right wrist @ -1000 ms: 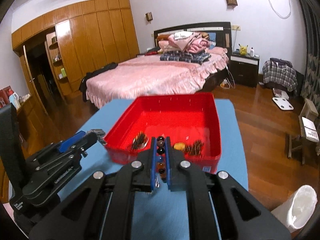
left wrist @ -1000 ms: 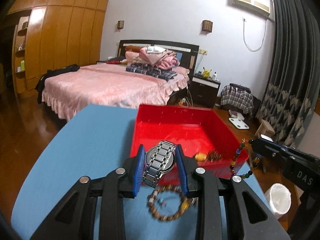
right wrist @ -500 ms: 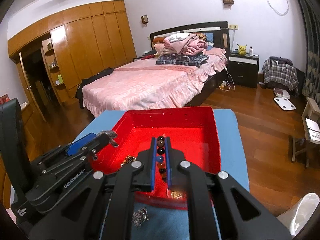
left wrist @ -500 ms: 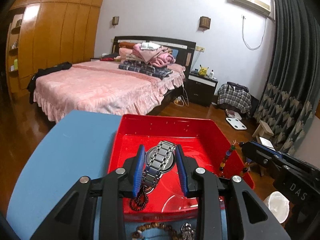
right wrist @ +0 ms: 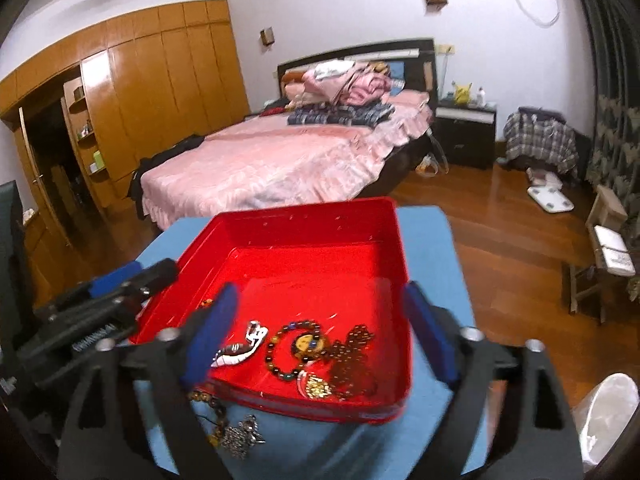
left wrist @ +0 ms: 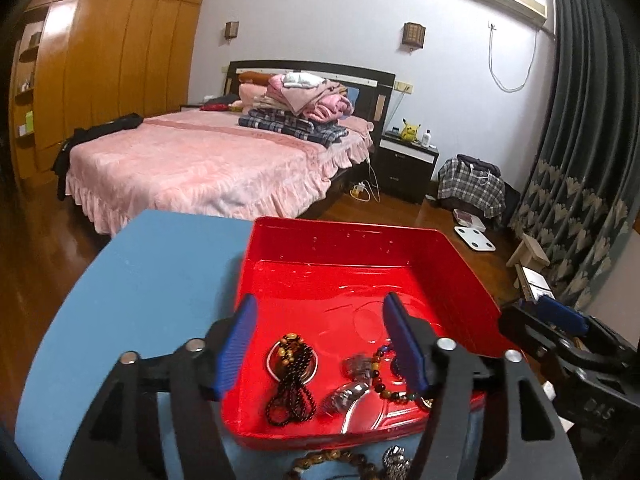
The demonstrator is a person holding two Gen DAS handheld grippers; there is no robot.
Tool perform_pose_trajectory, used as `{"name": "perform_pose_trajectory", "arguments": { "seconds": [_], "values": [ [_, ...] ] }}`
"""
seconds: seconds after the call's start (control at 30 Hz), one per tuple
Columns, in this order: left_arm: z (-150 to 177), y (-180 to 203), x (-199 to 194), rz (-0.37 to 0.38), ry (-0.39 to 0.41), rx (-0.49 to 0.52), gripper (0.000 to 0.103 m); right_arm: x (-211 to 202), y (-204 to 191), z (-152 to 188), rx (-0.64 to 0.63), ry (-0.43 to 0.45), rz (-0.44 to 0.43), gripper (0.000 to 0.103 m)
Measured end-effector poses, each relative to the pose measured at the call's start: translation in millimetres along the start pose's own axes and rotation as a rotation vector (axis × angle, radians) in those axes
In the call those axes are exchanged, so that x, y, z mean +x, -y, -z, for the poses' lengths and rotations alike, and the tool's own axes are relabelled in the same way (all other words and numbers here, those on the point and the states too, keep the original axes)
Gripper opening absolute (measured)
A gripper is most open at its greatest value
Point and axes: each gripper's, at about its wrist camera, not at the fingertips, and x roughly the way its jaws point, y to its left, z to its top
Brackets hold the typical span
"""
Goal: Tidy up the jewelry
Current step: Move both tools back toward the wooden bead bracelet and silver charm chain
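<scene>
1. Red plastic tray (left wrist: 460, 280) ahead of both grippers, on blue bench (left wrist: 160, 272).
2. Left gripper (left wrist: 320, 344) spread wide, empty.
3. Right gripper (right wrist: 320, 336) likewise apart.
4. Silver metal watch (left wrist: 348, 390) and multicoloured bead bracelet (right wrist: 288, 350) lying inside tray, below fingertips.

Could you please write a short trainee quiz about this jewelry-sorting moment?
1. True or false: the left claw is shut on the watch.
2. Where does the multicolored bead bracelet lie? A) blue table B) red tray C) bed
3. Fill in: the silver pendant lies ____ the tray.

Key: 1 false, both claws, the right claw too, are open; 2 B; 3 outside.
</scene>
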Motion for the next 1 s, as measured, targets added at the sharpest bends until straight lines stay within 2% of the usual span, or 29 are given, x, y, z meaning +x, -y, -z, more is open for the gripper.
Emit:
{"name": "perform_pose_trajectory", "arguments": {
  "seconds": [0.1, 0.33, 0.57, 1.0],
  "values": [
    [3, -7, -15, -0.004, 0.014, -0.011, 0.08, -11, 1, 5, 0.002, 0.018, 0.008, 0.096],
    [22, -16, -36, -0.021, -0.005, -0.002, 0.082, -30, 4, 25, 0.047, 0.003, 0.017, 0.097],
    [52, -17, -40, -0.037, -0.08, 0.02, 0.089, -38, 3, 53, 0.062, -0.041, 0.023, 0.097],
    [94, -23, -26, -0.061, -0.207, 0.017, 0.089, -40, -3, 87, 0.057, -0.115, 0.009, 0.097]
  ]
}}
